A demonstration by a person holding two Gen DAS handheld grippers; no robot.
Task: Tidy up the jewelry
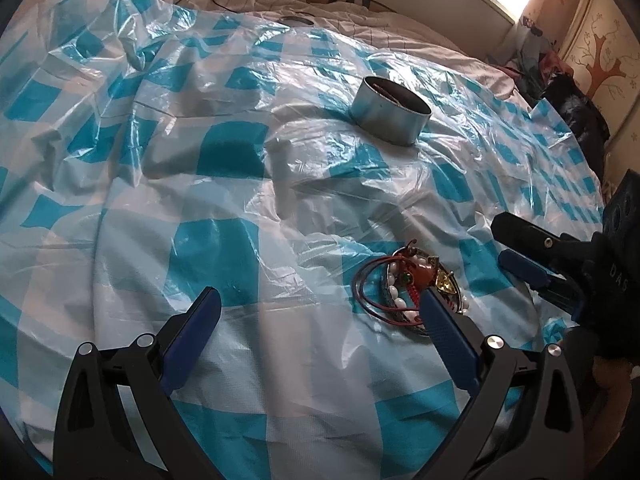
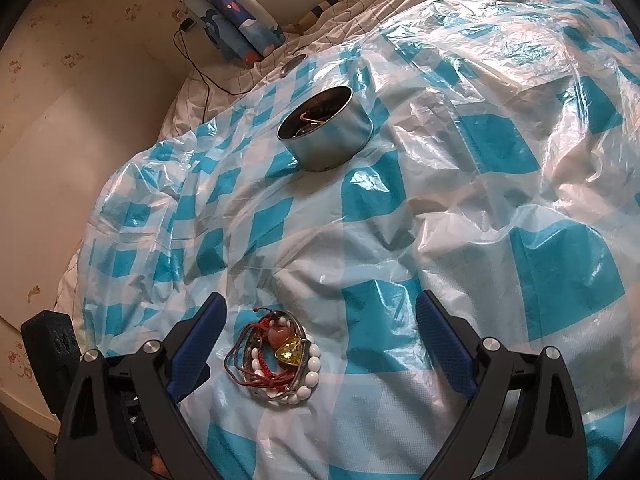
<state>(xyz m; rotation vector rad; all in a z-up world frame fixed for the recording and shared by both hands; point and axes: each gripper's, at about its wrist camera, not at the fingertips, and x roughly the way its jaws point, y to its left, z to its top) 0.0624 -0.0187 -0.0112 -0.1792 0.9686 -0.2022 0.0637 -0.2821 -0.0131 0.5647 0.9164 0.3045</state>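
Spreading fingers wide on both grippers, jewelry pile (image 2: 276, 360) between right pair, tin's (image 2: 326, 134) contents visible only there

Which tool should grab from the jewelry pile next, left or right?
Right, probably. The right tool is open with the jewelry pile lying between its fingers. The left tool is open too, but the pile sits off beside its right finger, not centred.
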